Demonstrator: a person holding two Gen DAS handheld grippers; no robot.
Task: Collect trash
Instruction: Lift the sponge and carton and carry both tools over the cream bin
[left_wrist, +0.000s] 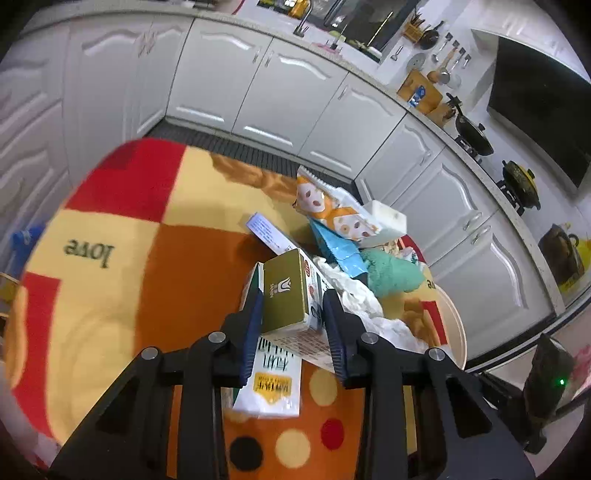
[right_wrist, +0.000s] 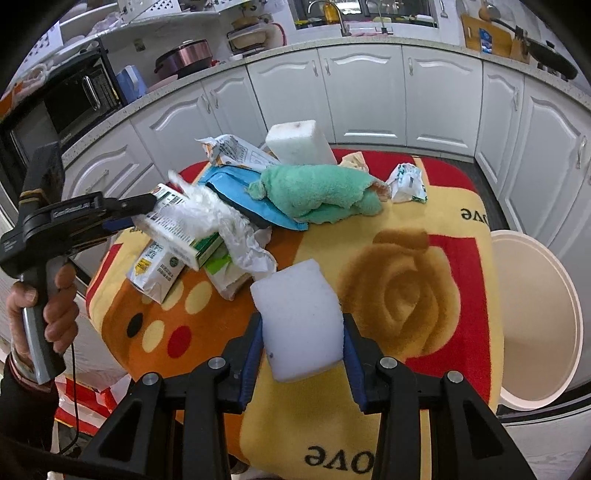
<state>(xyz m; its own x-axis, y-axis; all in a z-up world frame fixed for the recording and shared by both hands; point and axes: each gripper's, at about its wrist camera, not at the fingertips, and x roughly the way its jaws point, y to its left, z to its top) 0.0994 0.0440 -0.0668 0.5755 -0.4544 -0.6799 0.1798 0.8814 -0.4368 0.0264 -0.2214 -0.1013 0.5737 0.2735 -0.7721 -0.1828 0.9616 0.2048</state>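
Note:
My left gripper (left_wrist: 293, 321) is shut on a gold-and-white carton (left_wrist: 291, 295) and holds it over the patterned table cloth (left_wrist: 110, 295); the right wrist view shows that gripper (right_wrist: 144, 210) with the carton (right_wrist: 173, 221) at the left of the trash pile. My right gripper (right_wrist: 301, 343) is shut on a white foam block (right_wrist: 301, 321) above the cloth. The pile holds a green towel (right_wrist: 321, 192), a blue pouch (right_wrist: 240, 199), crumpled plastic (right_wrist: 236, 229), a second foam block (right_wrist: 299, 142), a crumpled wrapper (right_wrist: 406, 184) and flat cartons (right_wrist: 155, 269).
A white round bin (right_wrist: 539, 317) stands at the table's right edge, mouth open; it also shows in the left wrist view (left_wrist: 456, 325). White kitchen cabinets (right_wrist: 365, 99) run behind the table. A microwave (right_wrist: 70, 103) sits on the left counter.

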